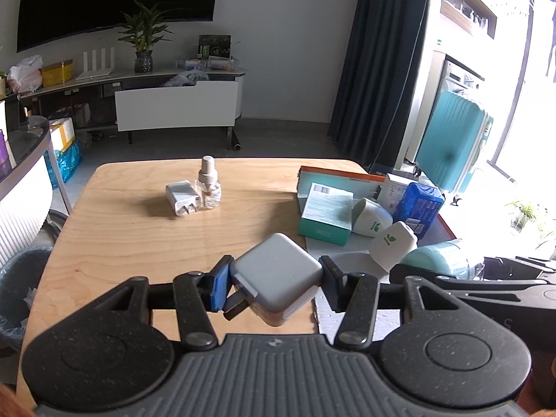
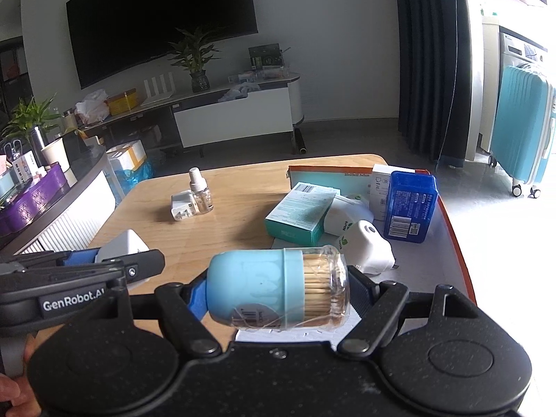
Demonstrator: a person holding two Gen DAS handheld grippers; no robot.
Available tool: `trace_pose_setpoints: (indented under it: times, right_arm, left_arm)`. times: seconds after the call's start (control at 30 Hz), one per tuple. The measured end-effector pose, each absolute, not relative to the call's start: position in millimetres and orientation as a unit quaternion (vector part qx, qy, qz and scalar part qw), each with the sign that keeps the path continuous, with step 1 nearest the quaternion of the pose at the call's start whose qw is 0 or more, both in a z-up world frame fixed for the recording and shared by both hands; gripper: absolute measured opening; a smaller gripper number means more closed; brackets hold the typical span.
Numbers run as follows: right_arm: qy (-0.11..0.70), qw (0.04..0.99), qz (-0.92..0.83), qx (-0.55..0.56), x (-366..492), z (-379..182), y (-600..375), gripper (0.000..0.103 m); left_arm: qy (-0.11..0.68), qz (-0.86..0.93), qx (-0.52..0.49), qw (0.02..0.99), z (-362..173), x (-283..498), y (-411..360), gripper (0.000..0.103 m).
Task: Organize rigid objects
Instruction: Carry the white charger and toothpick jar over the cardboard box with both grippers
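Living-room setting: a wooden desk (image 1: 121, 229) stands before a low media cabinet with a dark wall screen and a potted plant. Far side of the desk: a small white charger (image 1: 182, 197) lies just beside, apparently touching, a clear spray bottle (image 1: 207, 187); these two read as already grouped. Right side: a shallow orange-rimmed tray (image 2: 458, 243) carries a teal box (image 2: 300, 213), a blue tablet container (image 2: 410, 206), two white plug-in devices with green leaf marks (image 2: 365, 250) and a white carton behind them, lying at mixed angles and partly overlapping. Left claw (image 1: 276, 279) is closed narrowly on a grey-white power adapter (image 1: 276, 274), prongs toward the camera, held above the near desk edge. Right claw (image 2: 278, 292) is spread wide yet clamped on a toothpick jar with a light-blue cap (image 2: 274, 285), held sideways over the tray's near end. Judged progress: early to middle; two items are in hand and unplaced, and the tray contents appear unsorted.
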State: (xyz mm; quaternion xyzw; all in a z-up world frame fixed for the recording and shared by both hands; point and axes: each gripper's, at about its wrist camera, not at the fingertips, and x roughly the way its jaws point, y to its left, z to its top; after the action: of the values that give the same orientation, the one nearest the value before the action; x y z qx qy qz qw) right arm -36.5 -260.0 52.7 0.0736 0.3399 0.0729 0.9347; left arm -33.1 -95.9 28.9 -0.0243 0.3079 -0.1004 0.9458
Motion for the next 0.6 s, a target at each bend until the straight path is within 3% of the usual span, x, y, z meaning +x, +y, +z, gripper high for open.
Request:
trace_pose_setpoints:
  times: [0.6]
  right_arm:
    - [0.341, 0.935, 0.059, 0.082, -36.0, 50.4, -274.3, 0.091]
  left_arm:
    - [0.312, -0.113, -0.013, 0.943, 28.0, -29.4, -111.3, 0.053]
